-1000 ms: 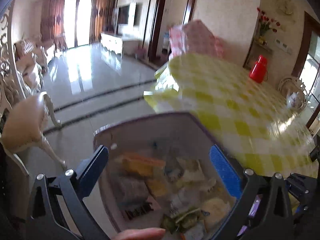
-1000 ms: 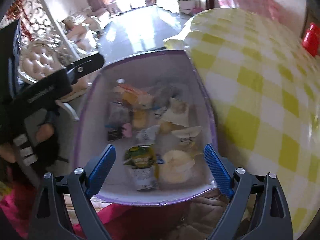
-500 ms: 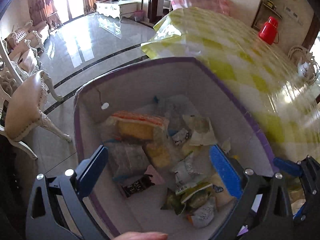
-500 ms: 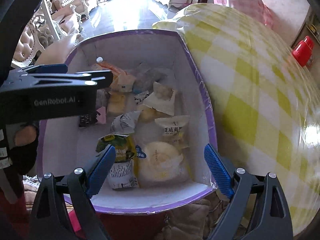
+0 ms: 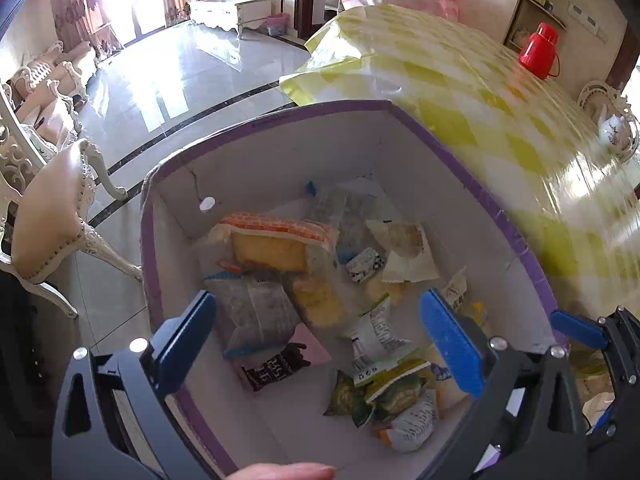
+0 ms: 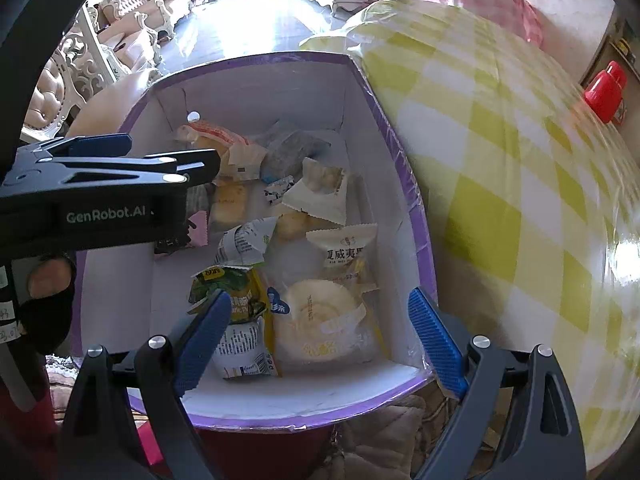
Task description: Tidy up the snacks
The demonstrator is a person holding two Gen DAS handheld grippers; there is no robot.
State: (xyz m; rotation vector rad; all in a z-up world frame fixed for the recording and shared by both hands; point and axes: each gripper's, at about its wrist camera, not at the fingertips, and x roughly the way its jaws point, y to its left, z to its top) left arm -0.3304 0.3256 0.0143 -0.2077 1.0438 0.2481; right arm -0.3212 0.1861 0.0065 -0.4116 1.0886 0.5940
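Observation:
A white box with a purple rim holds several wrapped snacks. In the left wrist view an orange-topped cake pack, a grey pack and a green packet lie inside. In the right wrist view a round bun pack and the green packet lie near the front. My left gripper is open and empty above the box's left side; it also shows in the right wrist view. My right gripper is open and empty over the box's near end.
A table with a yellow-checked cloth stands right of the box, with a red flask and a white teapot at its far side. A cream chair stands left on the tiled floor.
Both grippers have come down and closer over the box, so the snacks fill more of each view. The left gripper has reached further in over the box. Both stay open.

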